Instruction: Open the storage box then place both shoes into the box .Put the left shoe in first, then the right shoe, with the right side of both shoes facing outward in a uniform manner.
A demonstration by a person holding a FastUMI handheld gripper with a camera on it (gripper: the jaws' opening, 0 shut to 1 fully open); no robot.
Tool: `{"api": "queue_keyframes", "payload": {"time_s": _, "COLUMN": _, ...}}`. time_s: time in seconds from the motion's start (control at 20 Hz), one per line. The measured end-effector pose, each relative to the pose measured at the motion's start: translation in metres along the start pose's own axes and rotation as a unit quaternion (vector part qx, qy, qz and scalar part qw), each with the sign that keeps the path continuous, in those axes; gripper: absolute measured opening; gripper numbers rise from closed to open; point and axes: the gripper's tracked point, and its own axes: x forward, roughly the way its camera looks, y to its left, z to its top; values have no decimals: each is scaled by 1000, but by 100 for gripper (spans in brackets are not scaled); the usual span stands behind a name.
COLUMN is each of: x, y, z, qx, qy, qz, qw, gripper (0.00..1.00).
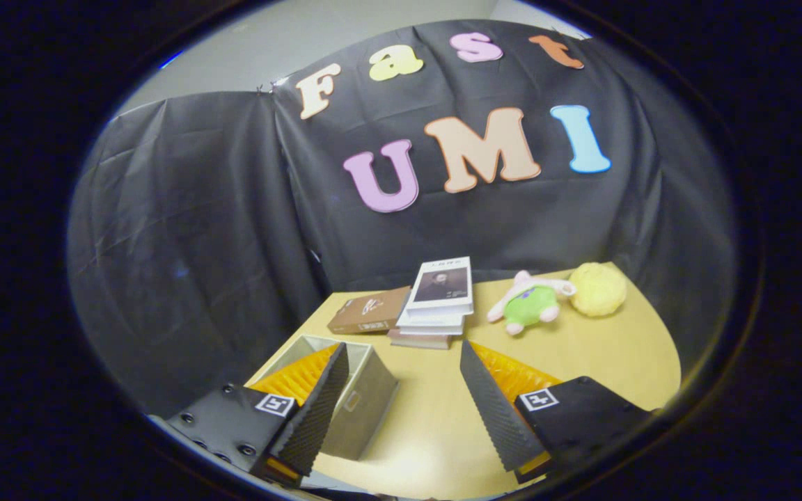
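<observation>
Storage box (345,400) is seen lower left of frame on the counter (582,348), its top apparently open and inside bare; partly covered by the left finger. No shoes are placed; both placements are judged outstanding. Hand-held gripper (404,390) is spread wide, gripping nothing. Books (436,296) and plush toys (530,303) lie beyond, centre frame.

claw-mounted fisheye, looking down over table (603,348)

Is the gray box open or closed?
Open. The gray storage box has no lid on top, and its rim and inner wall show behind one finger of the gripper, whose fingers are spread wide, holding nothing.
</observation>
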Motion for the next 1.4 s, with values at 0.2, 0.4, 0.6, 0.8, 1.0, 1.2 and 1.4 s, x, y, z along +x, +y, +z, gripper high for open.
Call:
{"api": "queue_keyframes", "payload": {"time_s": 0.2, "x": -24, "y": -44, "z": 27, "qx": -7, "qy": -52, "qz": -33, "qw": 998, "gripper": 100}}
{"api": "queue_keyframes", "payload": {"time_s": 0.4, "x": -54, "y": -82, "z": 53, "qx": -33, "qy": -111, "qz": -70, "qw": 991, "gripper": 100}}
{"api": "queue_keyframes", "payload": {"time_s": 0.6, "x": -86, "y": -116, "z": 73, "qx": -100, "qy": -164, "qz": -134, "qw": 972, "gripper": 100}}
{"api": "queue_keyframes", "payload": {"time_s": 0.8, "x": -96, "y": -119, "z": 75, "qx": -115, "qy": -176, "qz": -153, "qw": 966, "gripper": 100}}
{"api": "queue_keyframes", "payload": {"time_s": 1.0, "x": -94, "y": -113, "z": 78, "qx": -95, "qy": -180, "qz": -145, "qw": 968, "gripper": 100}}
{"api": "queue_keyframes", "payload": {"time_s": 1.2, "x": -96, "y": -109, "z": 87, "qx": -90, "qy": -193, "qz": -146, "qw": 966, "gripper": 100}}
{"api": "queue_keyframes", "payload": {"time_s": 1.4, "x": -95, "y": -111, "z": 86, "qx": -84, "qy": -188, "qz": -149, "qw": 967, "gripper": 100}}
